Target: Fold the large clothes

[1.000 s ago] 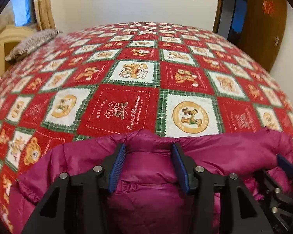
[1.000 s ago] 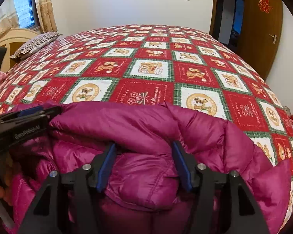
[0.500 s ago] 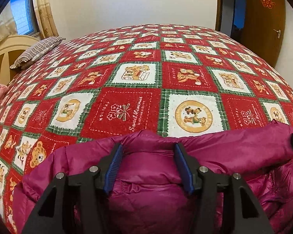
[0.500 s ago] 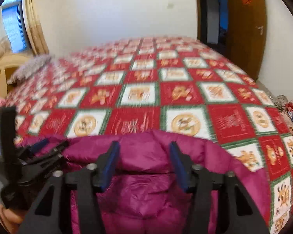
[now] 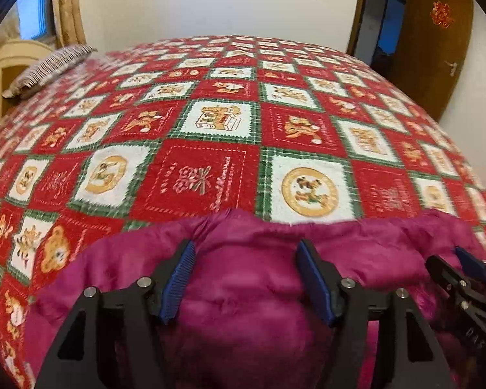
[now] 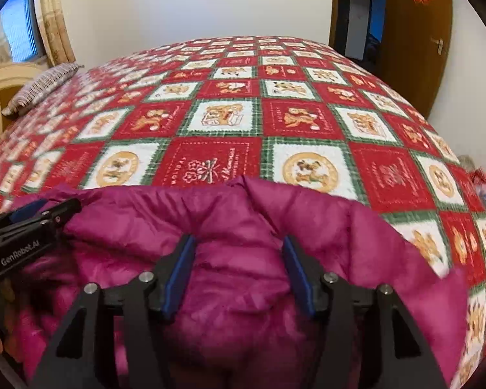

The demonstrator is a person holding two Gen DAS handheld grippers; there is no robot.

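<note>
Both jaws are opening: left gripper (image 5: 246, 280) and right gripper (image 6: 238, 275) loosen on the puffy magenta down jacket (image 6: 243, 227), now lying bunched on the red patchwork bedspread (image 5: 210, 129); this fold is judged complete.

I see a bed (image 5: 210, 123) under a red, green and white patchwork quilt, a striped pillow (image 5: 48, 68) against its cream headboard (image 5: 6, 64). Beyond it stand a plain white wall (image 5: 210, 0), a curtained window (image 5: 32, 9) at left, and a brown wooden door (image 5: 437, 42) at right.
</note>
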